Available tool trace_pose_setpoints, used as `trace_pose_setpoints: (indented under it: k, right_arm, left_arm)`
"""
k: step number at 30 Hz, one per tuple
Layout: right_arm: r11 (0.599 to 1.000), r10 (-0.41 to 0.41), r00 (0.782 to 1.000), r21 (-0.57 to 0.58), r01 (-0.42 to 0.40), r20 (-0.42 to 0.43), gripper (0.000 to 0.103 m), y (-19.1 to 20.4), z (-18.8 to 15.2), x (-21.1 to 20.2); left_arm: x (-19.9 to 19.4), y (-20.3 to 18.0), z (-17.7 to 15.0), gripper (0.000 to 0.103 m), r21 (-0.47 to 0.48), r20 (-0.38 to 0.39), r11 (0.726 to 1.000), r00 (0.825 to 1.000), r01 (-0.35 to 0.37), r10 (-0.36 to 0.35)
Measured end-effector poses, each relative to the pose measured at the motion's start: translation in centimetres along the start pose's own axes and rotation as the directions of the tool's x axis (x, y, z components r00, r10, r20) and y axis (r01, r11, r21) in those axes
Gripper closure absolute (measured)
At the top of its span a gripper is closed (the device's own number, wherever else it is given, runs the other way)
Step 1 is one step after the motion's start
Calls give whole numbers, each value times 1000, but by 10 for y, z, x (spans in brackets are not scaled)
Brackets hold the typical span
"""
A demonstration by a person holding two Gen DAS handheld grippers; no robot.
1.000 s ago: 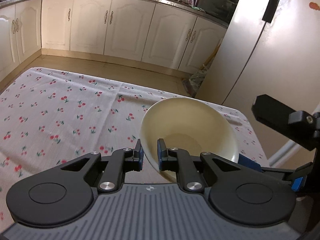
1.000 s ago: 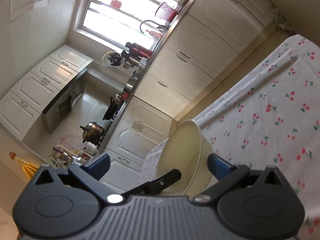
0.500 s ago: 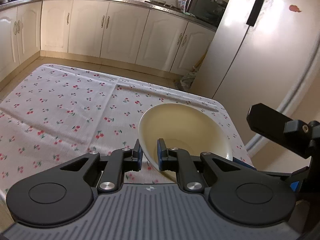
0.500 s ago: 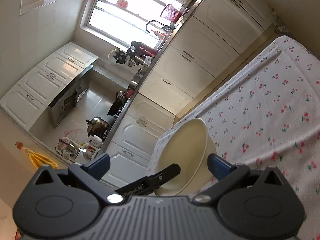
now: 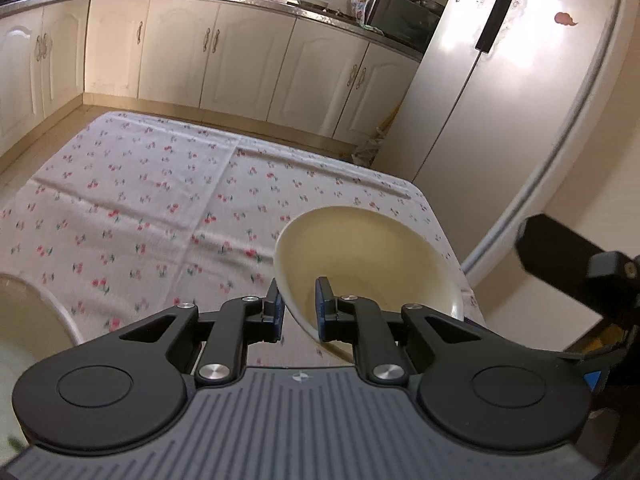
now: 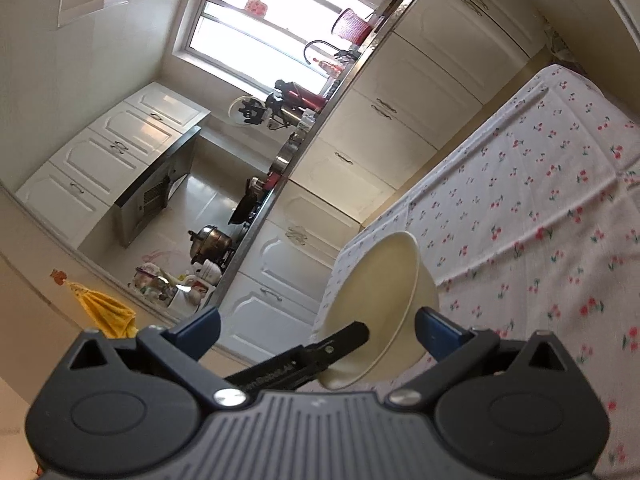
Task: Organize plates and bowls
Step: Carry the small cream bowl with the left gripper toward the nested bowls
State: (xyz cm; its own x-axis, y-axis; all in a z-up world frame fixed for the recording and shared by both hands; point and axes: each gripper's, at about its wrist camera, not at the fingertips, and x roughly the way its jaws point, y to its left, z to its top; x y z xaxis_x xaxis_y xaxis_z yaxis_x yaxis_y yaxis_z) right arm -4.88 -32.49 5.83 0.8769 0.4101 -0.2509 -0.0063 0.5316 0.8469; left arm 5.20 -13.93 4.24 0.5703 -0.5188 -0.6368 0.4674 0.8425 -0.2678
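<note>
On my left wrist view, the left tool [image 5: 299, 308] is pinching the near rim of the cream bowl [image 5: 372, 256], one pad outside the wall and one inside. The bowl hangs tilted above the right end of the cherry-print tabletop [image 5: 160, 208]. This view alone shows the fridge [image 5: 500, 92] behind it and a pale rim of another dish [image 5: 36, 312] at the lower left edge.

On my right wrist view, the right tool [image 6: 316, 330] stands spread wide, gripping nothing. The bowl [image 6: 380, 292] appears edge-on between its fingers, not touching them. Only here do I see the window [image 6: 260, 36].
</note>
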Motion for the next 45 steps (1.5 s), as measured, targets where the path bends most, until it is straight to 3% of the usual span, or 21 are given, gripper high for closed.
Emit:
trace_pose_setpoints:
  k: [22,45]
  right_arm:
    - [998,51,999,20,-51,1,0,28,-58,-58]
    - [993,20,1000,113,-20,0,0,15,-90,-76]
  left_arm:
    - [-55,10,-45,88,-42,-14,998,999,40,-40]
    - [-56,17,-76,87,-51,-80,998,996,34,-38]
